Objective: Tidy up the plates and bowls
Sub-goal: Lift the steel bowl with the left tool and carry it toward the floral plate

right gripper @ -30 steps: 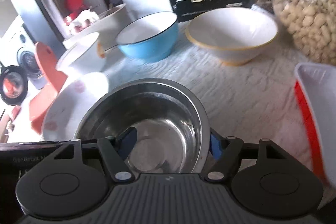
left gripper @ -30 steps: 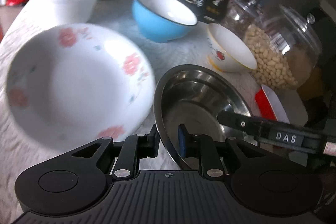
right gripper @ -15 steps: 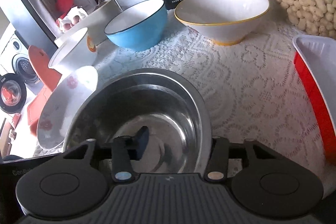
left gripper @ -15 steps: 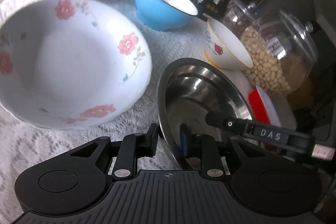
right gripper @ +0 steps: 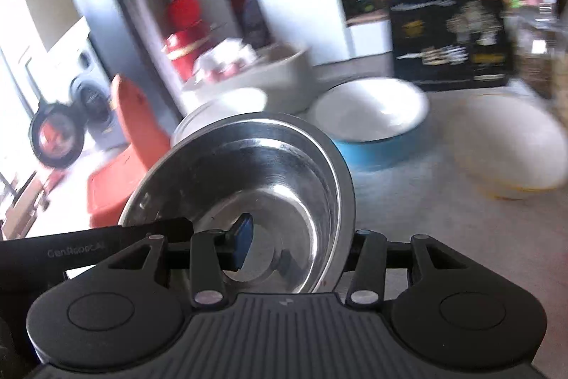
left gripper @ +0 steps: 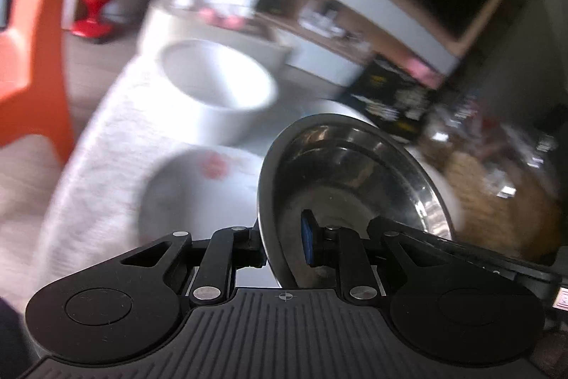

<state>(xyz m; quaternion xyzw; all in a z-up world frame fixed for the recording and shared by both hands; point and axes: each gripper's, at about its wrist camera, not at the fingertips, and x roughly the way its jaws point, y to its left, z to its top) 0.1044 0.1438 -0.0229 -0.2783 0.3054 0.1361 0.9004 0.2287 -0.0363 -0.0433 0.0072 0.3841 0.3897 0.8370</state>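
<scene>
Both grippers are shut on the rim of a steel bowl [left gripper: 355, 173], one on each side, and hold it tilted above the table. My left gripper [left gripper: 284, 247] pinches its left rim; my right gripper [right gripper: 301, 247] pinches its right rim, the bowl [right gripper: 255, 180] filling that view. A floral white bowl [left gripper: 198, 187] lies below and left of the steel bowl. A plain white bowl [left gripper: 220, 91] stands behind it. A blue bowl [right gripper: 372, 123] and a yellow-rimmed white bowl [right gripper: 511, 148] stand to the right. Both views are blurred.
A lace cloth [left gripper: 106, 144] covers the table. A large white basin [right gripper: 269, 73] stands at the back, a black box [right gripper: 451, 41] and a jar of nuts [left gripper: 497, 201] at the right. An orange chair [left gripper: 32, 52] stands left of the table.
Both grippers have lifted the steel bowl off the table and swung it up and left, over the floral bowl. The right gripper closed onto the rim.
</scene>
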